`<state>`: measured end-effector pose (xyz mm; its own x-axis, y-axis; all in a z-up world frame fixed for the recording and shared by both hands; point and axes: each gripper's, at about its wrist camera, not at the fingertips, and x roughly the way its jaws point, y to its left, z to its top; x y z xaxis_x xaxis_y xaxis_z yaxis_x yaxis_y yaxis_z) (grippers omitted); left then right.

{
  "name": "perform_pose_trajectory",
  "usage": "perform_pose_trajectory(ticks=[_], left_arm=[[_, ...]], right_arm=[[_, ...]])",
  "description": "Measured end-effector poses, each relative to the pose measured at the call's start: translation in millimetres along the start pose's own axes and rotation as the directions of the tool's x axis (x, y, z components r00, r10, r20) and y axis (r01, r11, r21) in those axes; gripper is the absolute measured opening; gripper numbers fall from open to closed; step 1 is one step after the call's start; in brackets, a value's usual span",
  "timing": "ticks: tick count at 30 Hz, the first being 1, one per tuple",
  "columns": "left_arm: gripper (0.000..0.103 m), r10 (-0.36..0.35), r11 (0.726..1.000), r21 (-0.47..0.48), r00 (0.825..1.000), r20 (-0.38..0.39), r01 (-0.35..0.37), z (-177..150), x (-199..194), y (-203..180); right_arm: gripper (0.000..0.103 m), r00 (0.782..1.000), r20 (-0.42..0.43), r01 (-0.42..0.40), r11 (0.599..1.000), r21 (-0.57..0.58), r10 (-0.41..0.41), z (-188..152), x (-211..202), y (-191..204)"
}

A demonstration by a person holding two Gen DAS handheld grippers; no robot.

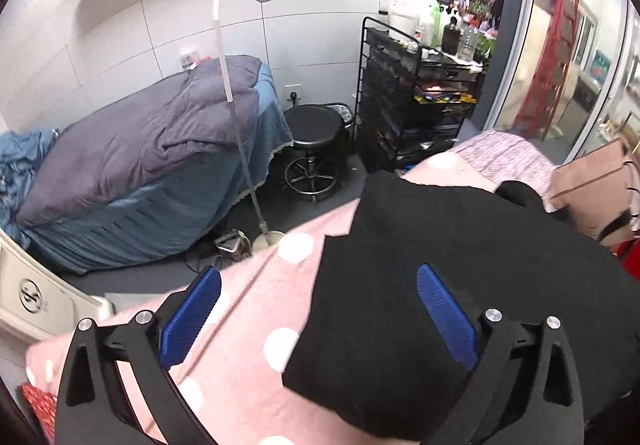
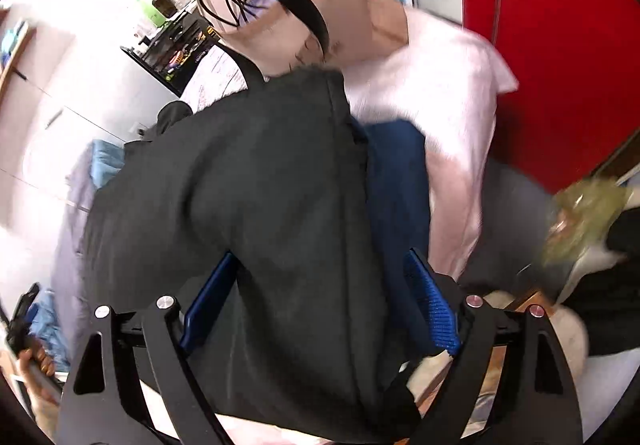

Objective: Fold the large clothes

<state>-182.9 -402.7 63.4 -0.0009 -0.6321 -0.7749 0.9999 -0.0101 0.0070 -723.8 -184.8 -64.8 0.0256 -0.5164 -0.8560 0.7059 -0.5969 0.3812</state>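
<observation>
A black garment (image 1: 460, 265) lies folded on a pink cover with white dots (image 1: 248, 305). My left gripper (image 1: 318, 273) hovers over the garment's left edge, open, with its blue pads wide apart; one pad is over the pink cover, the other over the black cloth. In the right wrist view, which is blurred, the black garment (image 2: 260, 185) runs up between the fingers of my right gripper (image 2: 320, 255), which is open, and its pads do not press the cloth. A dark blue garment (image 2: 400, 173) and a pale pink cloth (image 2: 440, 105) lie beside the black one.
A brown paper bag (image 1: 592, 181) stands at the far end of the pink cover, with a red surface (image 2: 560, 45) beyond it. Across the floor are a bed with a grey duvet (image 1: 160, 133), a white floor lamp (image 1: 240, 125), a black stool (image 1: 312, 129) and a black rack (image 1: 408, 97).
</observation>
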Motion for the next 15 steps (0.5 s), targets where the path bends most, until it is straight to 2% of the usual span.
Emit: perform_pose_trajectory(ticks=[4, 6, 8, 11, 15], left_arm=[[0.097, -0.006, 1.0, -0.007, 1.0, -0.013, 0.006, -36.8, -24.2, -10.4], [0.097, -0.02, 1.0, -0.02, 0.999, -0.033, 0.019, -57.5, -28.9, -20.6], [0.097, -0.045, 0.999, -0.029, 0.997, -0.056, 0.043, -76.8, -34.2, -37.3], [0.097, -0.063, 0.998, -0.004, 0.993, -0.097, 0.063, -95.1, -38.8, -62.9], [0.097, -0.089, 0.993, 0.06, 0.989, -0.119, 0.097, -108.1, -47.2, -93.3]], right_arm=[[0.085, 0.998, 0.019, 0.051, 0.994, 0.092, -0.053, 8.4, -22.1, 5.5], [0.086, 0.987, 0.096, 0.122, 0.988, 0.098, -0.131, 11.4, -38.8, 7.0], [0.09, 0.98, 0.135, 0.143, 0.989, 0.039, -0.147, 10.5, -48.8, 24.4], [0.091, 0.988, 0.103, 0.119, 0.991, -0.067, -0.112, 1.8, -49.2, 54.5], [0.091, 0.992, 0.074, 0.115, 0.969, -0.217, -0.101, -23.3, -41.1, 99.7]])
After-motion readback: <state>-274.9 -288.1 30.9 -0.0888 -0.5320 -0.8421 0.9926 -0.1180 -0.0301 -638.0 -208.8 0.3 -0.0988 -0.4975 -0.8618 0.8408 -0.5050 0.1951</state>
